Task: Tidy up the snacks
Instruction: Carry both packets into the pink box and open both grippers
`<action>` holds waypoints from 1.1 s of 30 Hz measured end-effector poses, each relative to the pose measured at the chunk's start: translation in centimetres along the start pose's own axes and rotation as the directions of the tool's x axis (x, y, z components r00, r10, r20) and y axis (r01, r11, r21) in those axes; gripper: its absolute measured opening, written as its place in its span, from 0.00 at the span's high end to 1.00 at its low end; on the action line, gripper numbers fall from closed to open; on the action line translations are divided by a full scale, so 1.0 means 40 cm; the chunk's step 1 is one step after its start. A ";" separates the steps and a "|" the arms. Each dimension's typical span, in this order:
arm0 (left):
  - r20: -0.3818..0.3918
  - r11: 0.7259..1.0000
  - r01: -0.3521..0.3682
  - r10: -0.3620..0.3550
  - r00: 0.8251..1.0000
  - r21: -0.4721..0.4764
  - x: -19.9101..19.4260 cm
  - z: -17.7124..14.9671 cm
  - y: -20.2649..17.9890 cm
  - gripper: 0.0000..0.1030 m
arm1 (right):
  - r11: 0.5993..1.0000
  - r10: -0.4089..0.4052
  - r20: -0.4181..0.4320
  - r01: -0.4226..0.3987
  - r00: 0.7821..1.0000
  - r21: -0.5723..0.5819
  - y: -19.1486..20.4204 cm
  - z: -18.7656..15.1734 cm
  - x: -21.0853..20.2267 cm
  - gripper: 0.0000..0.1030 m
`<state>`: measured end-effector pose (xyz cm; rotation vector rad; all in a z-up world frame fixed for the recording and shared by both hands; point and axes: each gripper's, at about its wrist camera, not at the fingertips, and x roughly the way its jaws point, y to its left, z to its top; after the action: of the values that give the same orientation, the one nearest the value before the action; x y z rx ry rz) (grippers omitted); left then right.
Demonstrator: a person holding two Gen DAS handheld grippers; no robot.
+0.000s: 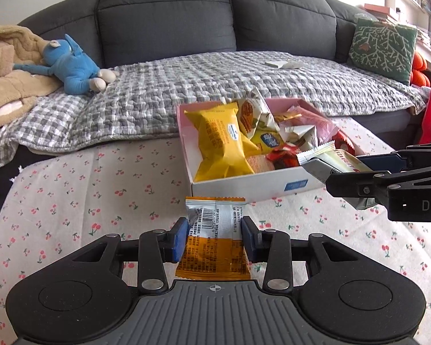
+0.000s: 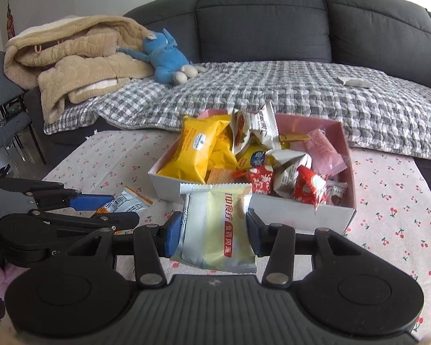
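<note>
surface: cherry-print tablecloth (image 1: pixel 100 189) | on it: open snack box (image 1: pixel 244 185)

The left gripper (image 1: pixel 214 230) points forward and downward, its blue pads (image 1: pixel 178 237) pressed against both sides of an orange-and-silver snack packet (image 1: pixel 212 238). The right gripper (image 2: pixel 214 231) is angled down likewise, pads (image 2: pixel 171 237) clamped on a pale green-and-yellow snack packet (image 2: pixel 215 224), apparently lifted clear. The two grippers sit side by side, near each other
</note>
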<state>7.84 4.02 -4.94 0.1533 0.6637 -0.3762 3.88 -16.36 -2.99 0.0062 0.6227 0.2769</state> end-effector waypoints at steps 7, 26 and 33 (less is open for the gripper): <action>0.039 0.999 0.051 -0.051 0.998 -0.012 0.017 0.079 -0.042 0.64 | 0.998 -0.048 0.056 0.045 0.997 0.045 -0.071 0.073 0.008 0.58; 0.076 0.997 0.061 -0.065 0.995 0.050 0.219 0.207 -0.137 0.63 | 0.973 -0.091 0.045 0.079 0.995 0.218 -0.221 0.140 0.129 0.57; 0.084 0.995 0.050 -0.057 0.995 0.085 0.228 0.203 -0.143 0.40 | 0.969 -0.086 0.051 0.071 0.995 0.238 -0.233 0.144 0.136 0.36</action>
<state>16.87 -5.99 -4.41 0.1970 0.5676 -0.4594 13.79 -23.48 -2.25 0.2181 0.5908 0.1242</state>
